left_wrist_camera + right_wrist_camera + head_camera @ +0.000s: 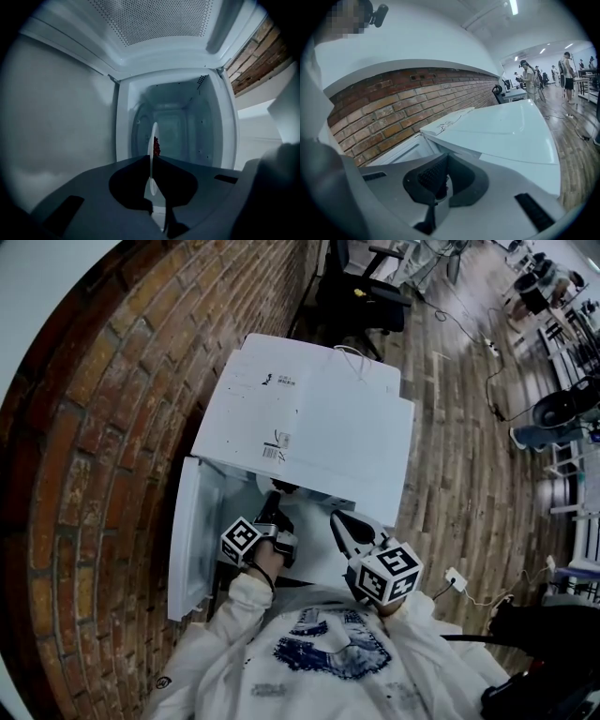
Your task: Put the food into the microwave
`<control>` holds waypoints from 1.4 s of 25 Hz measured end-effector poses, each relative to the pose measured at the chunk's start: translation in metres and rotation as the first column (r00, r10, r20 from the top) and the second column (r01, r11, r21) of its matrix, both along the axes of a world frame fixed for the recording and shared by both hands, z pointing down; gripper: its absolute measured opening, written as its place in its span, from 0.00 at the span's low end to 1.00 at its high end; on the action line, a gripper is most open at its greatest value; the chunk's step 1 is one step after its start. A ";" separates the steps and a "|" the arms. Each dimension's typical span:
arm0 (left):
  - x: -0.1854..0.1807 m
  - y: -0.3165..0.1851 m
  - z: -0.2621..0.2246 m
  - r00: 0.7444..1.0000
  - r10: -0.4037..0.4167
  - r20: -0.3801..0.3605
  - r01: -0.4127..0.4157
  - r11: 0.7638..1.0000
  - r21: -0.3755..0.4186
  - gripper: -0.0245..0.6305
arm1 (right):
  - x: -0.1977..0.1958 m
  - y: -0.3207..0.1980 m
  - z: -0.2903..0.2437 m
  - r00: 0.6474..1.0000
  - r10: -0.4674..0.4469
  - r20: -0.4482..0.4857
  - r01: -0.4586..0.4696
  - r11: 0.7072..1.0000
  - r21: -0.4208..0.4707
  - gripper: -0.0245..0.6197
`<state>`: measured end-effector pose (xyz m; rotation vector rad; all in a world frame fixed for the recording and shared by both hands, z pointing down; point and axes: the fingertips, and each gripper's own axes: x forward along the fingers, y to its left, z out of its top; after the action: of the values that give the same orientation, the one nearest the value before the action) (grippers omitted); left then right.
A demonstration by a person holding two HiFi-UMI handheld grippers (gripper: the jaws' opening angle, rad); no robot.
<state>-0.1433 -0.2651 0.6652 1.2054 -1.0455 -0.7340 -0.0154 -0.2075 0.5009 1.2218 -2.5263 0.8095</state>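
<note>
The white microwave (309, 418) stands against the brick wall with its door (192, 540) swung open to the left. My left gripper (274, 501) reaches into the opening and is shut on the rim of a white plate (153, 136), seen edge-on. Red food (156, 146) lies on the plate, which is inside the white cavity (187, 117). In the left gripper view my left gripper (151, 174) pinches the plate's near edge. My right gripper (337, 521) hovers outside, in front of the microwave's right half, shut with nothing in it. In its own view the right gripper (442, 180) faces the microwave top (506, 131).
A brick wall (103, 427) runs along the left. Behind the microwave stands a black office chair (366, 292) on the wooden floor (459, 427). Cables and a power strip (491, 348) lie to the right. Several people (529, 75) stand far off.
</note>
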 end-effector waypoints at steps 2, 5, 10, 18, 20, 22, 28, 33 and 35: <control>-0.001 -0.002 0.005 1.000 -0.004 0.001 0.004 1.000 -0.010 0.06 | 0.000 0.000 0.000 1.000 0.000 -0.004 0.000 1.000 0.000 0.06; -0.003 -0.004 0.010 1.000 -0.013 0.001 0.013 1.000 -0.017 0.06 | 0.001 0.000 0.000 1.000 0.000 -0.008 0.000 1.000 0.000 0.06; -0.006 -0.009 0.017 1.000 -0.021 0.005 0.021 0.999 -0.026 0.06 | 0.001 0.001 0.000 1.000 0.004 -0.014 -0.004 1.000 -0.001 0.06; -0.009 -0.012 0.028 1.000 -0.026 0.011 0.027 0.999 -0.042 0.06 | -0.001 0.003 0.001 1.000 0.004 -0.023 -0.004 1.000 -0.006 0.06; -0.009 -0.012 0.030 1.000 -0.027 0.011 0.027 0.999 -0.040 0.06 | -0.001 0.004 0.002 1.000 0.003 -0.025 -0.004 1.000 -0.007 0.06; -0.008 -0.013 0.030 1.000 -0.024 0.009 0.025 0.999 -0.036 0.06 | -0.001 0.004 0.002 1.000 0.003 -0.028 -0.003 1.000 -0.007 0.06; -0.006 -0.017 0.031 1.000 -0.013 -0.012 0.013 1.000 -0.016 0.06 | -0.001 0.007 0.003 1.000 0.002 -0.029 -0.002 1.000 -0.007 0.06; -0.005 -0.018 0.026 1.000 0.002 -0.005 -0.002 1.000 0.002 0.21 | -0.003 0.011 0.001 1.000 -0.002 -0.026 0.002 1.000 -0.004 0.06; -0.005 -0.016 0.024 1.000 0.005 -0.004 -0.005 1.000 0.009 0.26 | -0.003 0.012 0.000 1.000 -0.005 -0.023 0.005 1.000 -0.001 0.06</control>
<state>-0.1485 -0.2814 0.6896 1.2139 -1.0364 -0.7376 -0.0184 -0.1950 0.5013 1.2175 -2.5091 0.7916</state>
